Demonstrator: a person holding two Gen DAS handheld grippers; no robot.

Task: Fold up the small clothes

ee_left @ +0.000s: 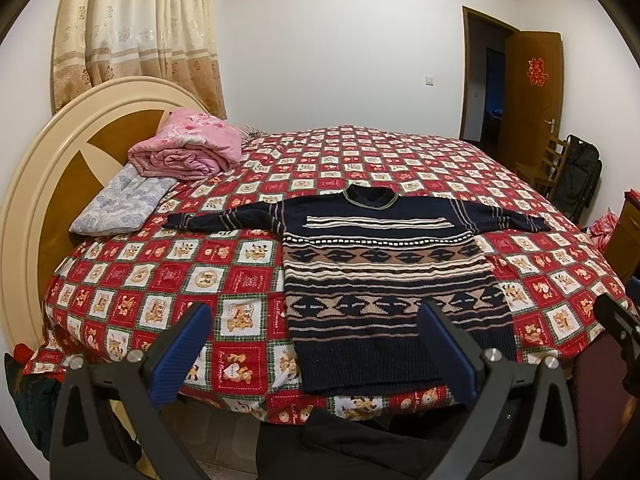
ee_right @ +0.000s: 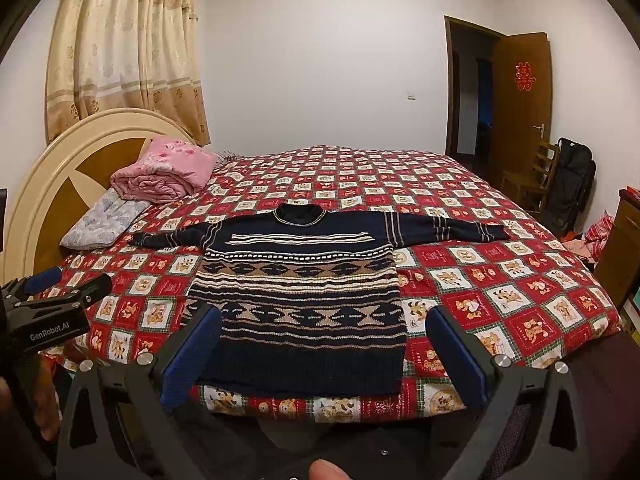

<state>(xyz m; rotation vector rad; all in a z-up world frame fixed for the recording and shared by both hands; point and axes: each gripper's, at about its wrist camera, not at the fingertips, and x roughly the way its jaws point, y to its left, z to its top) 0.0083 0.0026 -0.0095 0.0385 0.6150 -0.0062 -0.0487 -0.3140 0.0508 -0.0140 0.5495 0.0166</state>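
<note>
Two grippers hang at the near edge of the bed (ee_right: 520, 280), both held back from the cloth and both with their blue-padded fingers spread wide and nothing between them. The right gripper (ee_right: 322, 354) faces the hem almost squarely: in its own view the hem band fills the gap between the fingers. The left gripper (ee_left: 316, 354) sits further to the left, so that in its view the hem lies toward its right finger and the bedspread's red teddy-bear squares fill most of its gap. The left gripper's side also shows at the left margin of the right wrist view, level with its partner.

Just beyond them lies the sweater (ee_right: 298, 292), a dark navy knit with tan and cream patterned bands, flat and face up on the bedspread. Its long axis runs straight away from the grippers, hem nearest, collar farthest. Both sleeves stretch out sideways near the collar, at right angles to the body, the left sleeve (ee_left: 224, 219) toward the pillow end, the right sleeve (ee_right: 452, 229) toward the door side. No fold appears made yet; each sleeve is probably a reach forward and outward for the gripper on its side.

Farther off, by the headboard, a rolled pink quilt (ee_left: 188, 146) rests on a pale pillow (ee_left: 120, 204), well apart from the sweater.
</note>
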